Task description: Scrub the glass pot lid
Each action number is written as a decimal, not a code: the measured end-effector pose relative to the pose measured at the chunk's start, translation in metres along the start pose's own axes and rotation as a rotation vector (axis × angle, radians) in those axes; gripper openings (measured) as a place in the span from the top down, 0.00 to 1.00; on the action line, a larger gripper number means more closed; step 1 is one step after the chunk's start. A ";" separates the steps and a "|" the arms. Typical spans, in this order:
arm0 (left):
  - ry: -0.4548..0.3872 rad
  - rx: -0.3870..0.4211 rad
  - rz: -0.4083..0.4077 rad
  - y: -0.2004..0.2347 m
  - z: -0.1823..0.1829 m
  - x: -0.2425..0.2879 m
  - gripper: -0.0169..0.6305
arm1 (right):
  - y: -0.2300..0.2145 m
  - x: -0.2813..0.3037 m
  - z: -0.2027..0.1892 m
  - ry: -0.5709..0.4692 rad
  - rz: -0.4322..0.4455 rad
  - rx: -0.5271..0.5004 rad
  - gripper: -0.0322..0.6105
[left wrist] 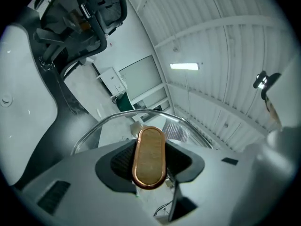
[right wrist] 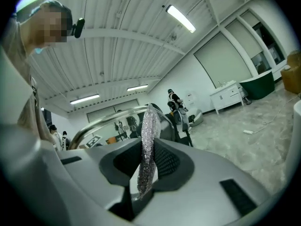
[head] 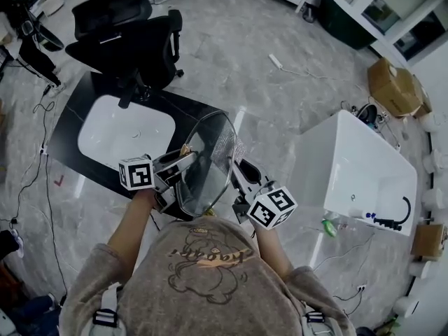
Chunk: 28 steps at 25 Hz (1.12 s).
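Noted black desk [head: 66, 128] at left, standing on grey marbled floor [head: 238, 54]; white oval basin [head: 126, 133] sunk into its top. Logged black office chair [head: 129, 33] on the floor just behind the desk. Found white bathtub [head: 360, 170] on the floor at right, well apart from the desk. Recorded cardboard box [head: 393, 86] on the floor beyond the tub. Spotted white power strip [head: 276, 61] on open floor between chair and box. Traced black cable [head: 38, 152] on the floor along the desk's left side.

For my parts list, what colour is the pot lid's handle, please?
The handle is golden brown, copper-rimmed; left gripper view shows it best.
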<state>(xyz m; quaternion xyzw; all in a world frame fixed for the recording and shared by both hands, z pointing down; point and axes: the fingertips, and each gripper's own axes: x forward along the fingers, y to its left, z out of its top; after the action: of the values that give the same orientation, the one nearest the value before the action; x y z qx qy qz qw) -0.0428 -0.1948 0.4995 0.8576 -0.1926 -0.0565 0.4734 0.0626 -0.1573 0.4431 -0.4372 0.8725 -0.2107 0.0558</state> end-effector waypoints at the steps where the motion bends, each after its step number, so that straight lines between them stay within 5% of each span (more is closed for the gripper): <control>1: 0.009 0.000 -0.001 -0.001 -0.003 0.001 0.69 | 0.003 0.000 0.004 -0.010 0.017 0.004 0.83; 8: 0.086 0.020 -0.100 -0.025 -0.017 0.012 0.69 | 0.009 0.002 0.014 -0.041 0.047 0.026 0.83; 16: 0.108 -0.067 -0.245 -0.052 -0.023 0.020 0.69 | -0.005 0.016 0.018 -0.043 0.037 0.011 0.83; 28: 0.045 -0.102 -0.332 -0.072 -0.004 0.030 0.69 | -0.038 0.049 -0.047 0.173 -0.002 -0.032 0.83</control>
<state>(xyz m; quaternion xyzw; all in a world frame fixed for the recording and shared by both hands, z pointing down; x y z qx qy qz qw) 0.0060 -0.1684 0.4444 0.8537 -0.0347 -0.1246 0.5045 0.0477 -0.2009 0.5057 -0.4192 0.8768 -0.2341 -0.0271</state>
